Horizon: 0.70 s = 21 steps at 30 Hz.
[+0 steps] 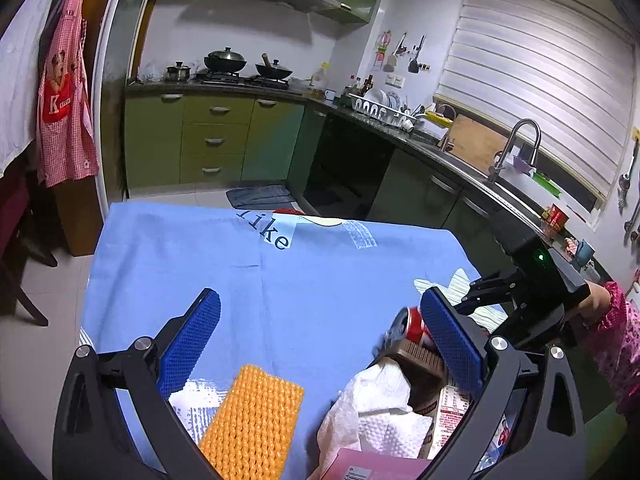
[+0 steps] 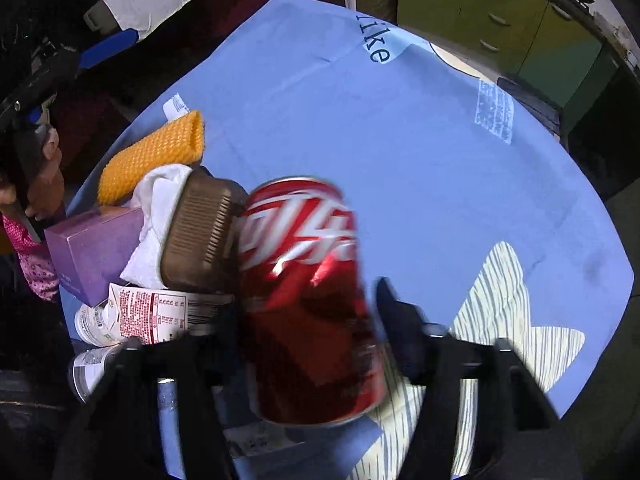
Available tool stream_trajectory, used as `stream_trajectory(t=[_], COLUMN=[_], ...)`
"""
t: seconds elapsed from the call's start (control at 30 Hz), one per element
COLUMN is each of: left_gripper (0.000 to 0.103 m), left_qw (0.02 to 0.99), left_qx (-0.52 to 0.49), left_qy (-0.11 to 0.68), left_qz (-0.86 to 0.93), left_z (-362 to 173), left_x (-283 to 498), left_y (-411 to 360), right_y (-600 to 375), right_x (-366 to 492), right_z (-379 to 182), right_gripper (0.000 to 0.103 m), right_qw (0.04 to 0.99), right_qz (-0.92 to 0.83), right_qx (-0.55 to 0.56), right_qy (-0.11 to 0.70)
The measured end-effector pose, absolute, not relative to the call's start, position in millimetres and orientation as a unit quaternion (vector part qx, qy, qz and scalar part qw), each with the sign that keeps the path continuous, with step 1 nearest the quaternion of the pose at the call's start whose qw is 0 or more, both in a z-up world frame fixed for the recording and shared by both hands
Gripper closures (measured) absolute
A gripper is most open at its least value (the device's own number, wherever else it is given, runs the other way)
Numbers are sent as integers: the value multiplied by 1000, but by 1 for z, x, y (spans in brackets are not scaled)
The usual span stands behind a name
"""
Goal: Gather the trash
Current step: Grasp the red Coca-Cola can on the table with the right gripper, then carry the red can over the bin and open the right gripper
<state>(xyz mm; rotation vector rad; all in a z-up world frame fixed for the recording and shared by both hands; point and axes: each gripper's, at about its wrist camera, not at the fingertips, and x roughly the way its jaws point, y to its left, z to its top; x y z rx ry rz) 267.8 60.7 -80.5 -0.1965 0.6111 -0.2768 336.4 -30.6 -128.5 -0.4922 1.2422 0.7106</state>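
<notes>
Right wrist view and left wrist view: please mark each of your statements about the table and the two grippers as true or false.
1. The red can is between the jaws of the right gripper. True.
2. The cloth on the table is green. False: it is blue.
3. The left gripper is shut on the orange knitted pad. False: its jaws stand wide open and hold nothing.
4. A white paper towel lies against the brown tray. True.
</notes>
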Motion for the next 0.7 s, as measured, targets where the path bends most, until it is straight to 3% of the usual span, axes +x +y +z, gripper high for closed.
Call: stream_trajectory(t=[0.4,0.7], left_gripper=[5,5], left_qw=[939,941], left_qx=[-89,-88], left_qy=[301,292], left_qz=[-142,-145], left_z=[-82,-79], left_x=[267,260], left_y=[56,55], right_y=[-73,-121], right_x=[345,289], right_z=[-110,-59], right_gripper=[52,52], right_qw=[783,833], right_qz=[222,163], right_qx=[-188,-129], right_qy=[550,512])
